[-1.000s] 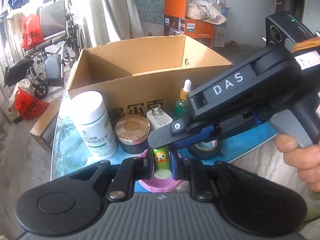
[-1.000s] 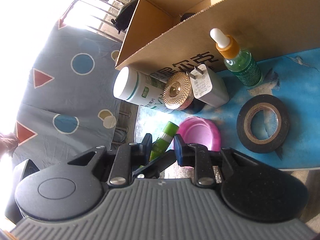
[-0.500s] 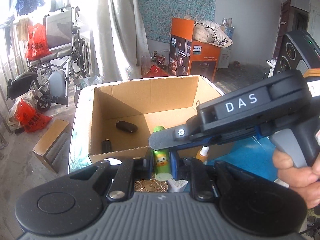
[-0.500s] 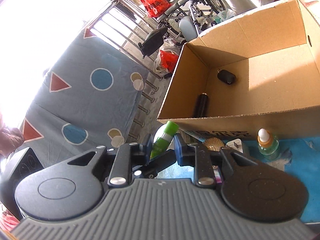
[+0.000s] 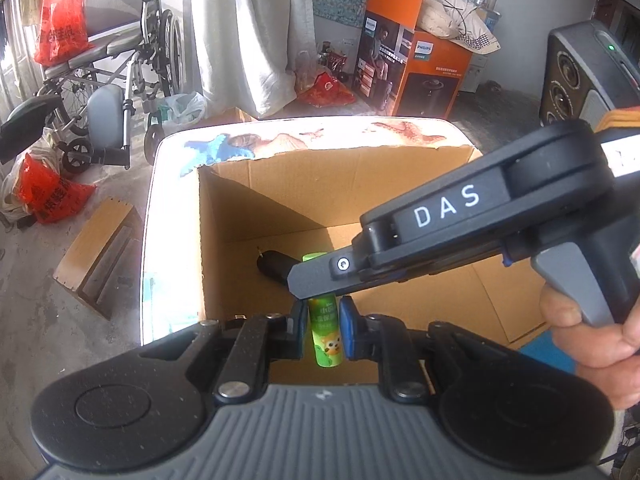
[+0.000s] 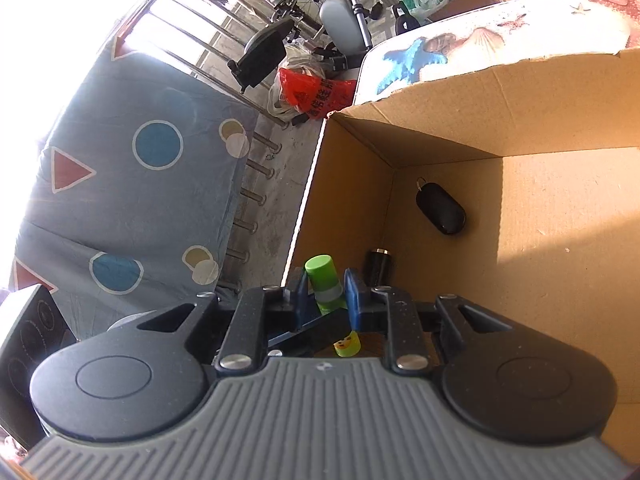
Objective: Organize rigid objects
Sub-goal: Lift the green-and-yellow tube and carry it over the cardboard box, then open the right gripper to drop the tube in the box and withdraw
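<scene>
Both grippers hold one small green tube (image 5: 326, 332) with a cartoon label over the open cardboard box (image 5: 400, 184). My left gripper (image 5: 324, 330) is shut on its lower part. My right gripper (image 6: 327, 294) is shut on its capped upper end (image 6: 322, 276) and crosses over the left one (image 5: 316, 280). Inside the box lie a black key fob (image 6: 440, 208) and a short dark cylinder (image 6: 378, 268) near the left wall.
The box (image 6: 520, 96) stands on a table with a sea-print cloth (image 5: 280, 140). A wheelchair (image 5: 112, 60), red bags (image 5: 48, 196) and a wooden stool (image 5: 100, 252) are on the floor to the left. An orange carton (image 5: 408, 64) stands behind.
Both grippers have lifted the green tube from the table front and carried it forward over the box. The bottles, jar and tape on the table have dropped out of view.
</scene>
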`<control>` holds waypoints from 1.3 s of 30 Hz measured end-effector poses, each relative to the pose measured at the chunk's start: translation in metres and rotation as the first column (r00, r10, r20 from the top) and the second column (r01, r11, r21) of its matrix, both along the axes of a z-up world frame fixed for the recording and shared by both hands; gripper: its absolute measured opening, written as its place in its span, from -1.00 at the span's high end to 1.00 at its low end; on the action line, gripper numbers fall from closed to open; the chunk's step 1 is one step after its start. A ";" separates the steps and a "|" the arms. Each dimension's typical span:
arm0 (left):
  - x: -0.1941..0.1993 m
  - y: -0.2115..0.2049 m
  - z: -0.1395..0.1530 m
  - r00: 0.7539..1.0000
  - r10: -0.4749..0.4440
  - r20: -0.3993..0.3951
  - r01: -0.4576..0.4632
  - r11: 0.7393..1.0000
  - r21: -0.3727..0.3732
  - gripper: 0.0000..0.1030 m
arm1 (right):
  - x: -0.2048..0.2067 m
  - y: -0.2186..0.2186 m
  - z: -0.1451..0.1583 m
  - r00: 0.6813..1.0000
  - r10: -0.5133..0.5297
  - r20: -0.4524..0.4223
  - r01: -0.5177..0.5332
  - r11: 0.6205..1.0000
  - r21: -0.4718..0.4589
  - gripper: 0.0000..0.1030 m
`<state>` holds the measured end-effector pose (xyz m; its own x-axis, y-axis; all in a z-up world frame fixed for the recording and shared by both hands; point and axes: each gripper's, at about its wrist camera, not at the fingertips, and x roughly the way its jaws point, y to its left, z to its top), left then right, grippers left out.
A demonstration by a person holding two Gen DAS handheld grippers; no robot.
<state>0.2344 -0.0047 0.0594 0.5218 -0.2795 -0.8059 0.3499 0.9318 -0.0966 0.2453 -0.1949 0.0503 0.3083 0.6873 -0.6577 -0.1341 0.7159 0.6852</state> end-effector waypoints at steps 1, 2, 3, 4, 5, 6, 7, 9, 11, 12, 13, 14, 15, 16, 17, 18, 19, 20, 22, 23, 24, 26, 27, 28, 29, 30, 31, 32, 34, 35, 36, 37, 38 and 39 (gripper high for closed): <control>0.007 -0.001 -0.004 1.000 0.001 -0.011 0.000 1.000 0.017 0.65 | 0.009 0.002 -0.004 1.000 0.003 -0.015 -0.003 1.000 -0.005 0.63; 0.013 -0.003 -0.008 1.000 0.001 -0.019 -0.001 0.999 0.033 0.66 | 0.015 0.003 -0.010 1.000 0.005 -0.024 -0.006 1.000 -0.013 0.63; 0.019 -0.005 -0.011 1.000 0.001 -0.027 0.000 0.999 0.050 0.65 | 0.023 0.005 -0.015 0.999 0.011 -0.034 -0.012 1.000 -0.021 0.63; 0.023 -0.007 -0.015 0.999 0.002 -0.035 0.000 0.998 0.062 0.65 | 0.030 0.006 -0.021 0.999 0.011 -0.046 -0.013 1.000 -0.027 0.63; 0.031 -0.008 -0.020 0.999 0.008 -0.049 -0.004 0.997 0.078 0.66 | 0.038 0.009 -0.027 0.998 0.012 -0.060 -0.014 0.999 -0.034 0.63; 0.036 -0.011 -0.023 0.998 0.011 -0.058 -0.006 0.996 0.090 0.66 | 0.045 0.011 -0.033 0.997 0.016 -0.073 -0.019 0.999 -0.040 0.63; 0.040 -0.012 -0.025 0.998 0.012 -0.062 -0.006 0.995 0.102 0.66 | 0.051 0.012 -0.037 0.996 0.017 -0.084 -0.021 0.999 -0.043 0.63; 0.046 -0.016 -0.030 0.998 0.021 -0.065 -0.012 0.990 0.143 0.63 | 0.062 0.016 -0.051 0.994 0.016 -0.110 -0.022 0.998 -0.052 0.63; 0.050 -0.020 -0.031 0.999 0.029 -0.043 -0.020 0.982 0.188 0.59 | 0.074 0.017 -0.060 0.992 0.015 -0.125 -0.021 0.999 -0.049 0.62; 0.051 -0.023 -0.031 0.999 0.032 -0.036 -0.024 0.979 0.201 0.49 | 0.079 0.017 -0.064 0.992 0.014 -0.128 -0.019 0.999 -0.040 0.59; 0.052 -0.023 -0.031 0.999 0.036 -0.035 -0.028 0.978 0.206 0.43 | 0.083 0.017 -0.069 0.991 0.017 -0.135 -0.021 0.999 -0.025 0.59; 0.052 -0.024 -0.030 0.999 0.038 -0.034 -0.030 0.979 0.202 0.32 | 0.088 0.016 -0.073 0.990 0.012 -0.141 -0.014 1.000 -0.009 0.59; 0.051 -0.023 -0.029 0.999 0.038 -0.033 -0.031 0.980 0.197 0.26 | 0.091 0.015 -0.075 0.990 0.005 -0.143 -0.006 1.000 -0.006 0.59; 0.050 -0.022 -0.028 0.999 0.037 -0.031 -0.030 0.981 0.193 0.25 | 0.094 0.014 -0.076 0.990 0.000 -0.139 -0.001 1.000 -0.005 0.58; 0.048 -0.023 -0.026 0.999 0.037 -0.029 -0.031 0.981 0.193 0.23 | 0.095 0.013 -0.076 0.991 -0.002 -0.134 0.002 1.000 -0.002 0.57; 0.047 -0.023 -0.024 0.999 0.038 -0.025 -0.032 0.981 0.192 0.19 | 0.095 0.012 -0.075 0.991 -0.004 -0.131 0.005 1.000 0.004 0.56; 0.045 -0.023 -0.022 0.999 0.039 -0.020 -0.034 0.982 0.188 0.17 | 0.095 0.010 -0.075 0.992 -0.009 -0.127 0.010 1.000 0.008 0.54; 0.043 -0.023 -0.019 0.999 0.041 -0.015 -0.037 0.983 0.181 0.14 | 0.094 0.008 -0.073 0.993 -0.016 -0.121 0.018 1.000 0.008 0.54; 0.038 -0.022 -0.013 0.999 0.038 -0.006 -0.036 0.986 0.165 0.13 | 0.091 0.004 -0.069 0.994 -0.024 -0.108 0.026 1.000 0.013 0.52; 0.035 -0.020 -0.009 0.999 0.033 0.004 -0.033 0.988 0.150 0.10 | 0.090 0.001 -0.067 0.995 -0.030 -0.099 0.033 0.999 0.022 0.52; 0.032 -0.019 -0.005 0.999 0.031 0.013 -0.033 0.989 0.141 0.05 | 0.087 -0.001 -0.063 0.995 -0.033 -0.091 0.035 0.999 0.028 0.51; 0.020 -0.018 0.006 0.999 0.023 0.042 -0.028 0.992 0.123 0.03 | 0.079 -0.006 -0.054 0.997 -0.034 -0.071 0.036 0.999 0.035 0.50; 0.014 -0.018 0.012 0.998 0.016 0.058 -0.023 0.993 0.116 0.02 | 0.073 -0.009 -0.048 0.998 -0.033 -0.055 0.035 0.999 0.038 0.50; 0.007 -0.017 0.019 0.997 0.008 0.074 -0.016 0.994 0.109 0.01 | 0.067 -0.012 -0.042 0.999 -0.031 -0.040 0.033 0.999 0.041 0.49; -0.001 -0.017 0.025 0.996 0.002 0.090 -0.011 0.995 0.101 -0.02 | 0.058 -0.016 -0.034 0.999 -0.031 -0.024 0.032 0.998 0.046 0.49; -0.009 -0.017 0.031 0.994 -0.009 0.108 -0.001 0.996 0.092 -0.07 | 0.050 -0.020 -0.027 0.999 -0.031 -0.006 0.031 0.998 0.050 0.49; -0.019 -0.016 0.038 0.992 -0.019 0.127 0.009 0.996 0.083 -0.09 | 0.041 -0.026 -0.019 0.999 -0.033 0.014 0.032 0.998 0.055 0.49; -0.028 -0.016 0.044 0.989 -0.030 0.145 0.019 0.997 0.074 -0.13 | 0.030 -0.033 -0.010 0.999 -0.034 0.038 0.031 0.998 0.062 0.49; -0.049 -0.015 0.053 0.983 -0.055 0.175 0.047 0.998 0.052 -0.27 | 0.006 -0.046 0.009 0.995 -0.041 0.089 0.034 0.997 0.075 0.49; -0.059 -0.015 0.056 0.981 -0.065 0.184 0.059 0.997 0.040 -0.42 | -0.009 -0.053 0.018 0.992 -0.047 0.118 0.038 0.996 0.082 0.49; -0.070 -0.016 0.058 0.978 -0.071 0.194 0.068 0.997 0.025 -0.59 | -0.022 -0.059 0.026 0.988 -0.051 0.146 0.038 0.996 0.087 0.49; -0.082 -0.017 0.058 0.976 -0.077 0.205 0.076 0.997 0.009 -0.64 | -0.039 -0.066 0.036 0.982 -0.055 0.179 0.039 0.995 0.095 0.48; -0.093 -0.018 0.058 0.974 -0.081 0.213 0.084 0.996 -0.007 -0.69 | -0.055 -0.074 0.043 0.977 -0.061 0.203 0.041 0.994 0.104 0.48; -0.103 -0.019 0.055 0.972 -0.091 0.216 0.099 0.995 -0.024 -0.71 | -0.072 -0.082 0.049 0.972 -0.068 0.223 0.043 0.993 0.114 0.47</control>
